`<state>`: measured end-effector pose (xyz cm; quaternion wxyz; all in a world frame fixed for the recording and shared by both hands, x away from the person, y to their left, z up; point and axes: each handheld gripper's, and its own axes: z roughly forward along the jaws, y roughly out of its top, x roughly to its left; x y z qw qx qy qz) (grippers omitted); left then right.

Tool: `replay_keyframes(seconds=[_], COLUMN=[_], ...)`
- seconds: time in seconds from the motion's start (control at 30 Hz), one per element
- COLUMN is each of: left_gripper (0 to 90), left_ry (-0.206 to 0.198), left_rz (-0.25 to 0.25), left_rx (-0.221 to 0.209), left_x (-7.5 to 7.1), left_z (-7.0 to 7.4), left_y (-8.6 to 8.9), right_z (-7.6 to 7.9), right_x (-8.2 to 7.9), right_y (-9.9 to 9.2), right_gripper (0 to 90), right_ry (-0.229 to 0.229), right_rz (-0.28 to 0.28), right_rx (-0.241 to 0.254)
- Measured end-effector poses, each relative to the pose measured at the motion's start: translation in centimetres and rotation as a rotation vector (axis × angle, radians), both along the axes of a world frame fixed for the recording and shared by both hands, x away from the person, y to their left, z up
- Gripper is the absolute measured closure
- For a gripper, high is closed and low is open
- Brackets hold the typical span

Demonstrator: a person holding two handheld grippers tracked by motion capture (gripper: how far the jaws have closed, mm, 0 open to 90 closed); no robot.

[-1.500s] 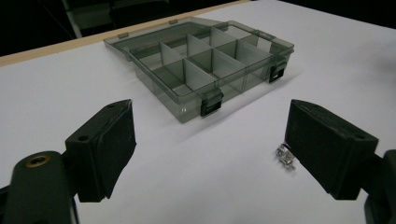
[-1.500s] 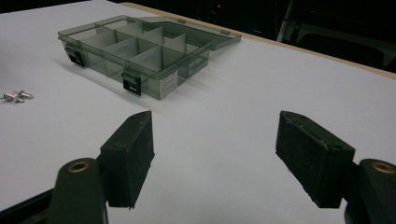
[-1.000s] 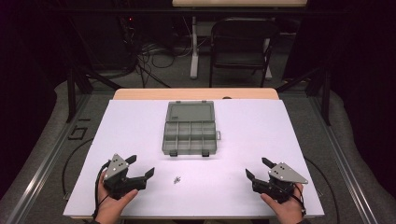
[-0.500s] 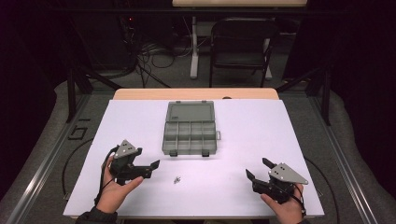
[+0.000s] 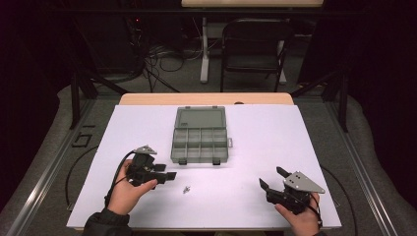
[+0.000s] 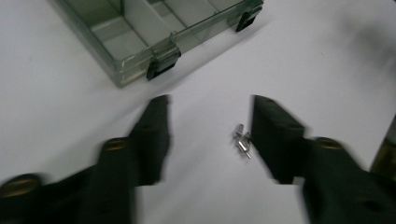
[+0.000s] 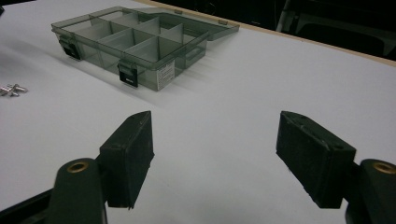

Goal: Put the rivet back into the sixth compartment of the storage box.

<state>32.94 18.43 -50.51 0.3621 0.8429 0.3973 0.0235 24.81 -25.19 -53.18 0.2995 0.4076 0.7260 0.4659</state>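
A grey see-through compartment box (image 5: 199, 158) lies open mid-table, its lid flat behind it. A few small metal screws (image 5: 186, 189) lie in front of it. My left gripper (image 5: 168, 175) points right, just left of them. In the left gripper view the screws (image 6: 242, 140) rest on the sheet between the jaws, close beside the right fingertip (image 6: 273, 126), and the box corner (image 6: 135, 70) lies ahead. The jaws have just been closing, but the pads do not press on the screws. My right gripper (image 5: 270, 179) rests open at the front right; its own view shows nothing between the jaws (image 7: 215, 135).
A white sheet (image 5: 265, 137) covers the table; a wooden edge shows at the back. In the right gripper view the box (image 7: 149, 77) and the screws (image 7: 11, 89) lie far left. A black chair (image 5: 253, 49) and cables stand beyond the table.
The left gripper has moved right and a little forward, up to the screws, and its jaws have narrowed. The right gripper has stayed put.
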Motion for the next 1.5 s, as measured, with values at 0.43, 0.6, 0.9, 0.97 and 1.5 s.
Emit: replay_keyframes(seconds=[0.43,0.6,0.9,0.97,1.5], left_gripper=[43.1,56.4,62.8,65.8,73.7], left_ry=[0.012,0.053,0.093,0.102,0.126], left_rz=[-0.160,-0.190,-0.184,-0.180,-0.228], left_rx=[0.293,0.264,0.297,0.298,0.374], left_x=[0.0,0.2,0.7,0.7,0.8], left_z=[-0.1,-0.2,-0.5,-0.5,-1.5], left_y=[-4.6,-5.6,-7.0,-7.1,-8.2], right_z=[-0.1,-0.1,-0.1,-0.1,-0.1], right_x=[0.1,0.1,0.1,0.1,0.1], right_y=[0.0,-0.1,-0.1,-0.2,-0.3], right_gripper=[27.2,27.2,27.2,27.2,27.3], right_ry=[0.006,0.005,0.004,0.004,0.003], right_rz=[0.000,0.002,0.001,0.000,0.006], right_rx=[0.002,0.003,0.008,0.008,0.007])
